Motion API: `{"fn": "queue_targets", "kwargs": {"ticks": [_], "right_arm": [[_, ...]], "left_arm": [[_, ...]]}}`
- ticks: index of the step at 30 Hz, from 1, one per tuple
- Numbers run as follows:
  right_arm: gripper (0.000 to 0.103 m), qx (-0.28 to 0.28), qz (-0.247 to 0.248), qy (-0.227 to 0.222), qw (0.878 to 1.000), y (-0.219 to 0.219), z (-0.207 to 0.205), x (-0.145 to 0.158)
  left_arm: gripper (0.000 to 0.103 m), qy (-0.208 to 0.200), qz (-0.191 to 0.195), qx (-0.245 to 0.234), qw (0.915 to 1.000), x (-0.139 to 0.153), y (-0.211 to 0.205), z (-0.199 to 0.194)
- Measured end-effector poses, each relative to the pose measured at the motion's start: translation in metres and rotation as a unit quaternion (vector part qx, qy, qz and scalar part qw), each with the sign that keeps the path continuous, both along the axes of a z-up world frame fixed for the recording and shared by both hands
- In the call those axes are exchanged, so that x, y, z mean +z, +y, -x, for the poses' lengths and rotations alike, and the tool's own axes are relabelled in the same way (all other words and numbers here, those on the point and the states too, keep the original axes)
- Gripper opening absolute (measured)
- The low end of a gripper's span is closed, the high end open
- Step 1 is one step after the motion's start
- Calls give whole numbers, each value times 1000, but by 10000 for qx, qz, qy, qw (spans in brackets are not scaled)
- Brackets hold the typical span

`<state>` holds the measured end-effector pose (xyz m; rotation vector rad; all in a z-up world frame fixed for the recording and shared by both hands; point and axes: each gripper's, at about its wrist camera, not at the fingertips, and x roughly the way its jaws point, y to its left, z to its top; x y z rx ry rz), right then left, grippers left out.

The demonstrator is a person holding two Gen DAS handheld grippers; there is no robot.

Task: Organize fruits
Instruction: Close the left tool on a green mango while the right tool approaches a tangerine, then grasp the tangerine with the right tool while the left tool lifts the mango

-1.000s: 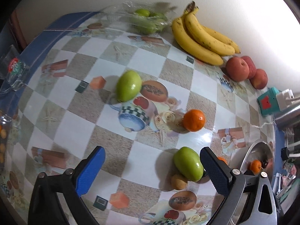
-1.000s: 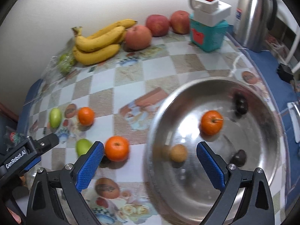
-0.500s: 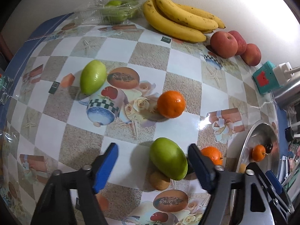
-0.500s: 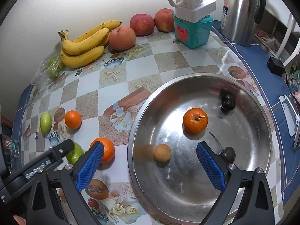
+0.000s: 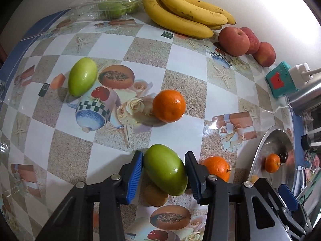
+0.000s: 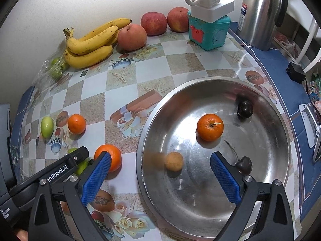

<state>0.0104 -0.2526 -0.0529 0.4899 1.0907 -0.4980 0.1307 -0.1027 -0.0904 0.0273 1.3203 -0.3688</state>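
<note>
Left wrist view: at the left of the frame a green fruit (image 5: 82, 76) lies alone on the patterned tablecloth (image 5: 144, 48), and an orange (image 5: 169, 106) sits near the centre. Low in the middle, the left gripper (image 5: 163, 163) has just been closing, and a second green fruit (image 5: 165, 169) now sits between its blue pads (image 5: 134, 175), both of which touch its sides. A small brown fruit (image 5: 155, 194) is partly hidden under that green one, and another orange (image 5: 217, 167) shows only in part behind the right-hand finger. Along the top, a bunch of bananas (image 5: 184, 14) and three apples (image 5: 233, 41) line the wall. At the right edge only a sliver of the steel pan (image 5: 258, 160) is visible.

Right wrist view: the left gripper's black body crosses the lower left, covering most of the gripped green fruit. The right gripper (image 6: 160, 172) hangs over the near part of the pan (image 6: 266, 196) with its jaws wide apart and nothing between them. Inside the pan lie a small brown fruit (image 6: 174, 160), an orange (image 6: 210, 127) and two dark cherries (image 6: 245, 109), the nearer one partly behind the right-hand finger.
</note>
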Motion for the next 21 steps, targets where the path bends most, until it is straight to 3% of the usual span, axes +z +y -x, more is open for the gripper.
{"fn": "queue_targets", "kwargs": {"ticks": [12,21], "right_arm": [[99,24,-3,-30,10000,2,-1,-2],[99,333,-73,-189,9992,16,-11,0]], "left_arm": [[46,-20,239,118,9996,14,9,-1],[46,-34,287,521,9982,25,34,-10]]}}
